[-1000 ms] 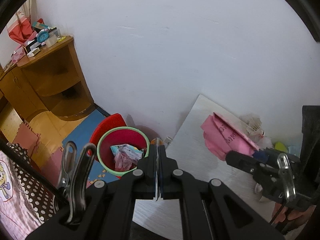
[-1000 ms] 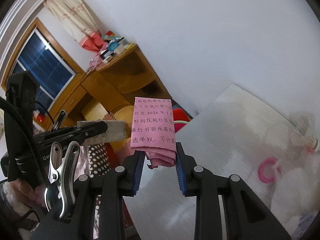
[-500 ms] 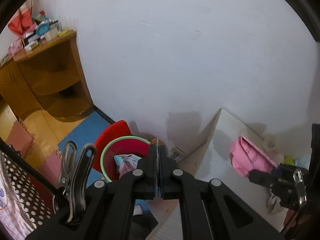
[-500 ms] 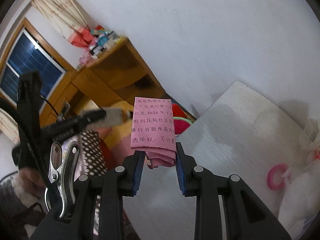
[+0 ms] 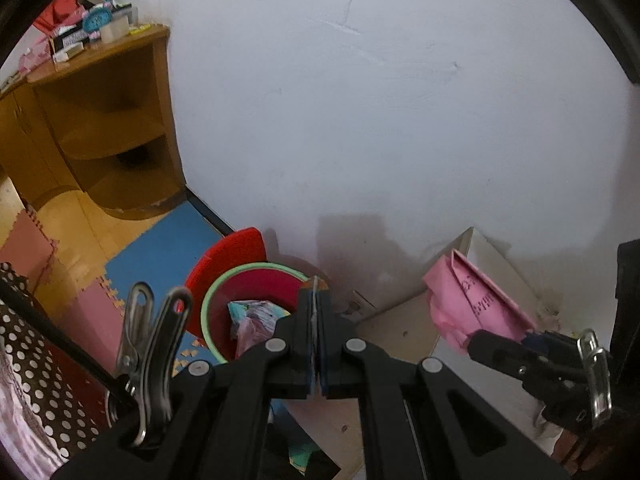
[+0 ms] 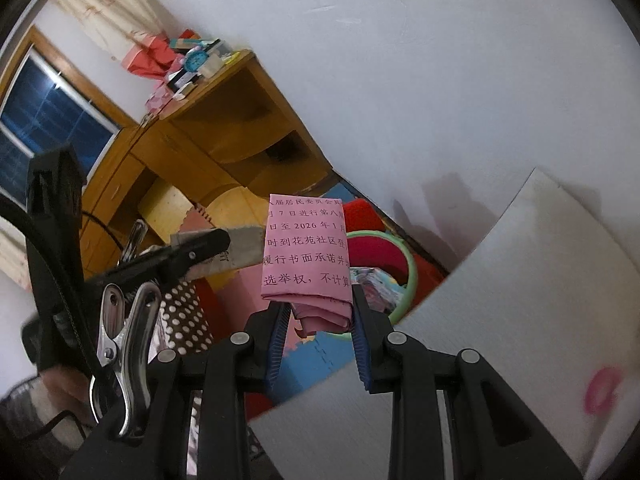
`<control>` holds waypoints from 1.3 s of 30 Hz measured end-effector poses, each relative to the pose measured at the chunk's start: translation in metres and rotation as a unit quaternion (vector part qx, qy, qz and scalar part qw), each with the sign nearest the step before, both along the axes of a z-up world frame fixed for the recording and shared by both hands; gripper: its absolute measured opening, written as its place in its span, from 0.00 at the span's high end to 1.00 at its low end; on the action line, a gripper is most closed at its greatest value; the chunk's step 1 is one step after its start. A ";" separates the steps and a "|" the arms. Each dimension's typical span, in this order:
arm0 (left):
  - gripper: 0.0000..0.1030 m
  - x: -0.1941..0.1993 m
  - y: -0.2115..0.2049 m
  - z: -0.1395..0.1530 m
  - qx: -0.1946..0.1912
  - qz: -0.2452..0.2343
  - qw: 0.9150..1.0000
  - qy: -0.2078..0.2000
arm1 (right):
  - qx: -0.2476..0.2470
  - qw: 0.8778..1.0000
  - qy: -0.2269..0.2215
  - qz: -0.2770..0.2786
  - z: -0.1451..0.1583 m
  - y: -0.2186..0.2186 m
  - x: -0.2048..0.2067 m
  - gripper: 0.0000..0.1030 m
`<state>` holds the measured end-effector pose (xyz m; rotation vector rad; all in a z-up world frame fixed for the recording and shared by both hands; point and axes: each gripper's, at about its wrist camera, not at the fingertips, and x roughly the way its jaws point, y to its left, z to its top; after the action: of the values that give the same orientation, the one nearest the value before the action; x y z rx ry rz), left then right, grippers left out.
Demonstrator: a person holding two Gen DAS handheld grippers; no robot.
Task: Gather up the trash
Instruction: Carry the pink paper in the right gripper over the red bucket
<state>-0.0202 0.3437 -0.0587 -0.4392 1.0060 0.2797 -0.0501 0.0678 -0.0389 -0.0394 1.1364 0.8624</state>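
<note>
White wall filled the back of the room, and a pale table [image 6: 540, 280] stood against it. Close to the camera, the right gripper [image 6: 320, 320] had its jaws partly apart and pressed on a folded pink paper [image 6: 306, 252] with black print on it. The paper stood up from the jaws, out past the table's edge. Over on the other side, the left gripper [image 5: 317, 320] had its jaws shut tight, and from the right wrist view a thin flat grey piece [image 6: 236, 252] stuck out from between them. A bit farther off and lower down, a red bin [image 5: 256, 292] with a green rim sat on the floor beside the table, with some wrappers already inside. Behind it were a blue floor mat [image 5: 160, 248] and a wooden corner shelf [image 5: 112, 128]. The step in hand looked like carrying trash to the bin. The next move probably called for bringing the paper right over the bin's mouth and then letting the jaws spread, so it fell in and not onto the mat.
</note>
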 end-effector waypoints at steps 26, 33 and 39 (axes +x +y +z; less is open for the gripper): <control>0.98 0.022 0.067 -0.072 -0.033 0.006 0.999 0.038 | -0.099 0.994 0.036 -0.040 -0.052 0.099 0.031 0.72; 0.98 0.038 0.078 -0.095 -0.023 0.002 0.998 0.064 | -0.114 0.992 0.042 -0.039 -0.075 0.119 0.047 0.72; 0.98 0.051 0.083 -0.114 -0.020 0.010 0.997 0.080 | -0.133 0.990 0.034 -0.019 -0.094 0.135 0.052 0.72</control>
<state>0.0308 0.4269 -0.1729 -0.4688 1.1653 0.3180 0.0022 0.2032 -0.1329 -0.2079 1.3067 0.6784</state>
